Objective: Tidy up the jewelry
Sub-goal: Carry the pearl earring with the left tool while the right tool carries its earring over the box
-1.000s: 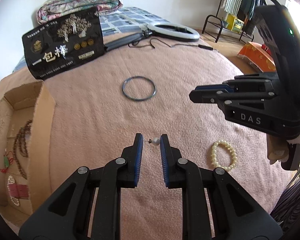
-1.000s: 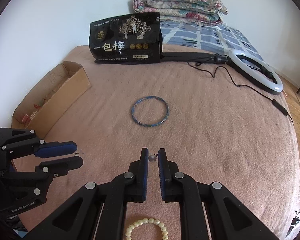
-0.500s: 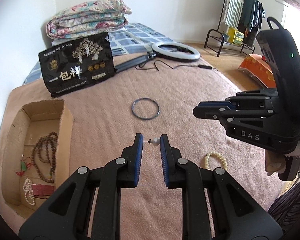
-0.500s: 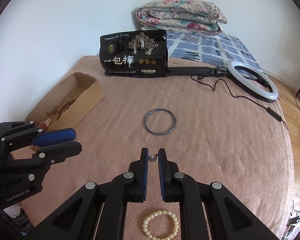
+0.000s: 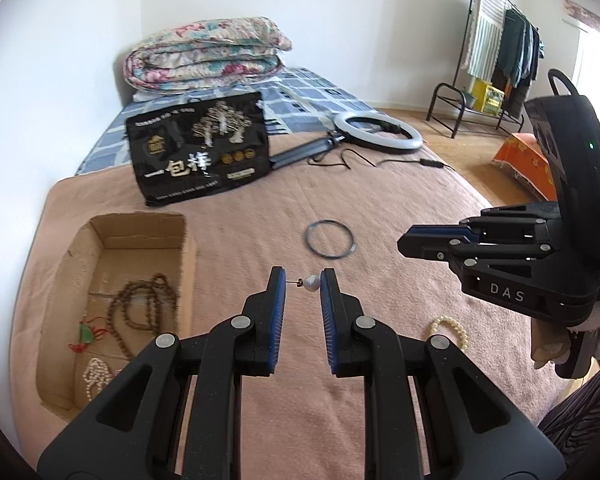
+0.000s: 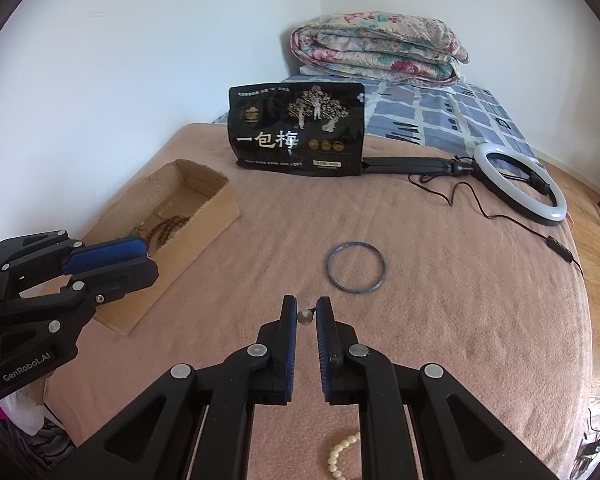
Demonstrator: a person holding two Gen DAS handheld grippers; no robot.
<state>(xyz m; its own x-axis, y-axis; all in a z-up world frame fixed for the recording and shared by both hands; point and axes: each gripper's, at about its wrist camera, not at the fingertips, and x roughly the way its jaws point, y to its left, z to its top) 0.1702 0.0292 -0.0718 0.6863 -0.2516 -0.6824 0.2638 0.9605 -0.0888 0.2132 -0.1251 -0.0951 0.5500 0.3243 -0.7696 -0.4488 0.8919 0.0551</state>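
My left gripper (image 5: 302, 282) is shut on a pearl stud earring (image 5: 310, 282), held by its post and pearl above the pink blanket. My right gripper (image 6: 305, 316) is shut on a second pearl earring (image 6: 303, 317). Each gripper shows in the other's view, the right one (image 5: 410, 242) and the left one (image 6: 140, 256). An open cardboard box (image 5: 138, 224) at the left holds brown prayer beads (image 5: 140, 312), a green-and-red pendant and a white bead string. A dark blue bangle (image 6: 356, 266) lies ahead on the blanket. A cream bead bracelet (image 5: 454, 330) lies near the front.
A black printed bag (image 5: 200, 152) stands behind the box. A ring light (image 6: 520, 184) with stand and cable lies at the far right. A folded floral quilt (image 6: 376, 48) sits at the bed's head. A clothes rack (image 5: 500, 52) stands beyond the bed.
Both grippers have risen and drawn back with their earrings, so the blanket looks farther away. The cardboard box and its contents have come more fully into both views.
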